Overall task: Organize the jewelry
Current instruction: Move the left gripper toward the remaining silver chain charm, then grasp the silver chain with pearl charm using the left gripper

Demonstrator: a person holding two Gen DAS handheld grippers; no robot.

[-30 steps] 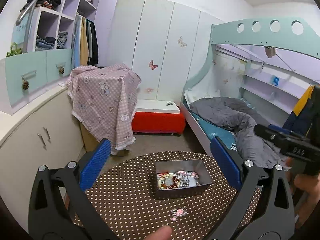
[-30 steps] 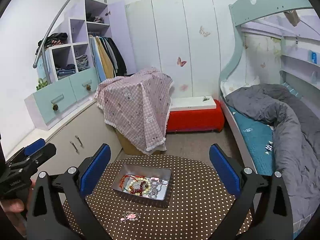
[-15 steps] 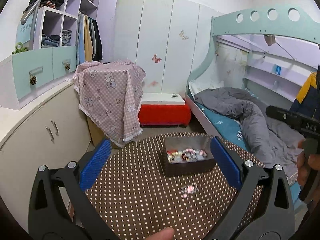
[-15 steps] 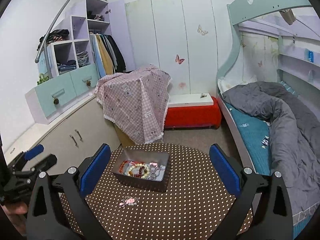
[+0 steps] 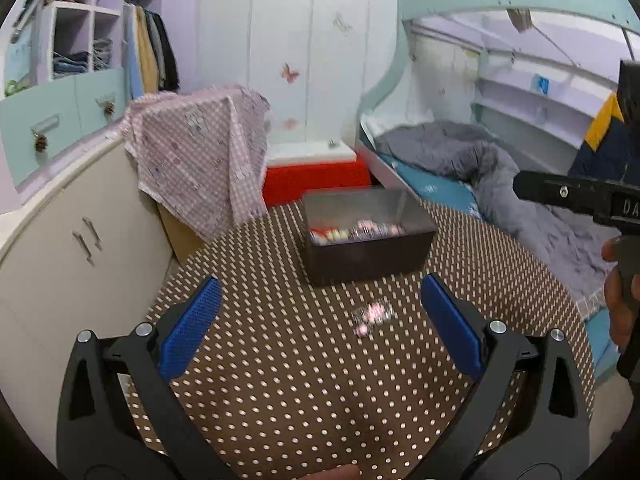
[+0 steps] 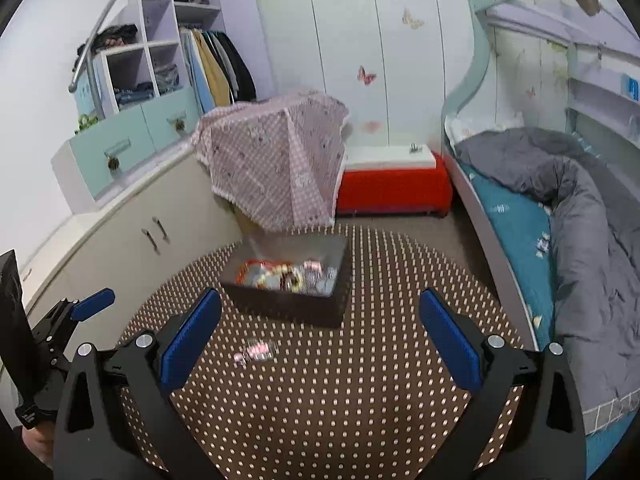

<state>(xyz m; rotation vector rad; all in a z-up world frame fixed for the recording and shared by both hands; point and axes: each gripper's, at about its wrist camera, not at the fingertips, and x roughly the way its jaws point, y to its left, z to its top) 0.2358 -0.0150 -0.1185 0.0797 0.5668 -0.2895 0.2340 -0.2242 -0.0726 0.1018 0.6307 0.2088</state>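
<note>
A: Grippers first. Left gripper point(image 5: 320, 316) has its blue pads point(image 5: 191, 326) spread wide, nothing between them. It hangs above the near part of the table point(image 5: 280, 392), pointed toward the box point(image 5: 368, 236).

B: Right one?

A: Right gripper point(image 6: 320, 318) is the same: pads point(image 6: 448, 338) far apart, nothing held, above the near edge of the table. From its camera the left gripper shows at the far left edge, a hand under it at the bottom corner. From the left camera the right gripper's black body shows at the right edge with fingers point(image 5: 618, 304) wrapped on its handle.

B: Jewelry?

A: Most of it sits inside the box, a dark open rectangular one on the far half of the table. Mixed beads, red, cream and pink, heaped on its floor; blurred, can't separate pieces. One small pink piece point(image 5: 372, 314) lies loose on the tablecloth, in front of the box and apart from it. In the left view it falls between the pads but nearer the right one, not touched. In the right view it's just ahead of the left pad point(image 6: 256, 350).

B: Surroundings?

A: Round table, brown cloth with pale dots. Behind it a pink checked cloth point(image 6: 276, 168) draped over something, a red bench point(image 6: 392, 188) with a white top, white wardrobe doors with butterfly stickers. Bunk bed point(image 6: 560, 208) with a grey duvet at right, cabinets and open shelves at left.
</note>
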